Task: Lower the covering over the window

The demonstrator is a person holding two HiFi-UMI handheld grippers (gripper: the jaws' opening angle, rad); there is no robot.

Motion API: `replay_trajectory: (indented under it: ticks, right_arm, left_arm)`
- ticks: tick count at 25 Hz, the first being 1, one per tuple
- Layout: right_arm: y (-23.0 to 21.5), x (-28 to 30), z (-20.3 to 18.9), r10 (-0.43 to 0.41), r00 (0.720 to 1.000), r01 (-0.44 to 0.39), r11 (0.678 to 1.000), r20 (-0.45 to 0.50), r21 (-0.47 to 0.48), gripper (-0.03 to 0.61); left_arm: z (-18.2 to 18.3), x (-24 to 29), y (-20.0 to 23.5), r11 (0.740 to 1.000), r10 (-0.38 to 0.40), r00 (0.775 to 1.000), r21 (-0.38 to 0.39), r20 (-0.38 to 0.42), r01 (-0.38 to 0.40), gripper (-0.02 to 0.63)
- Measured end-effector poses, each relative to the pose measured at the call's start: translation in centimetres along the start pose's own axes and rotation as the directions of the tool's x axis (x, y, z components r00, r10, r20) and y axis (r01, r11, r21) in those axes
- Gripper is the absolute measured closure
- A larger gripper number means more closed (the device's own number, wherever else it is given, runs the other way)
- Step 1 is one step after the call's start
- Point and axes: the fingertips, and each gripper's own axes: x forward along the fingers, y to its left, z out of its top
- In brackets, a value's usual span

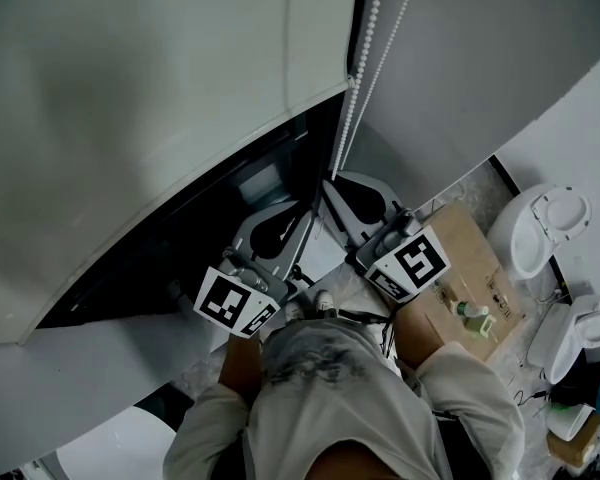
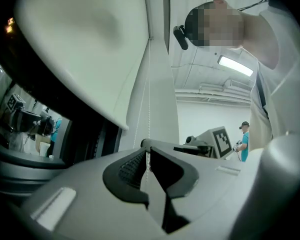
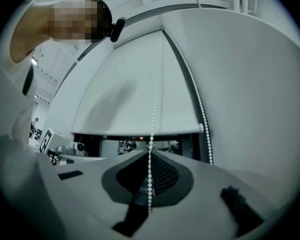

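The blind [image 1: 160, 118] is hanging partway down the dark window [image 1: 230, 218], with the bead chain [image 1: 365, 58] dangling beside it. The right gripper [image 3: 151, 150] jaws are squeezing one strand. The left gripper [image 2: 147, 151] jaws are sitting loosely around a strand. A weak squeeze could be letting beads slip. One blind, two strands and two grippers are showing

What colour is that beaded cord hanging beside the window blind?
White. The beaded cord shows best in the right gripper view.
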Motion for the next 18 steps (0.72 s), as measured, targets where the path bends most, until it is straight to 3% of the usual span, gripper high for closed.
replay_trajectory:
  ticks: [6,18]
  right_arm:
    - [0.9,-0.2,-2.7,0.007,0.998,-0.006,1.000,-0.061,0.025,0.555]
    - [2.0,-0.5,-7.1,0.023,0.989,-0.012,0.997,-0.145,0.077,0.555]
  left_arm:
    - [1.7,1.2,-0.1,0.999,-0.020,1.000,0.034,0.014,0.019,0.538]
    - [4.1,3.4,0.3,0.997,-0.030,0.999,0.077,0.039,0.027,0.531]
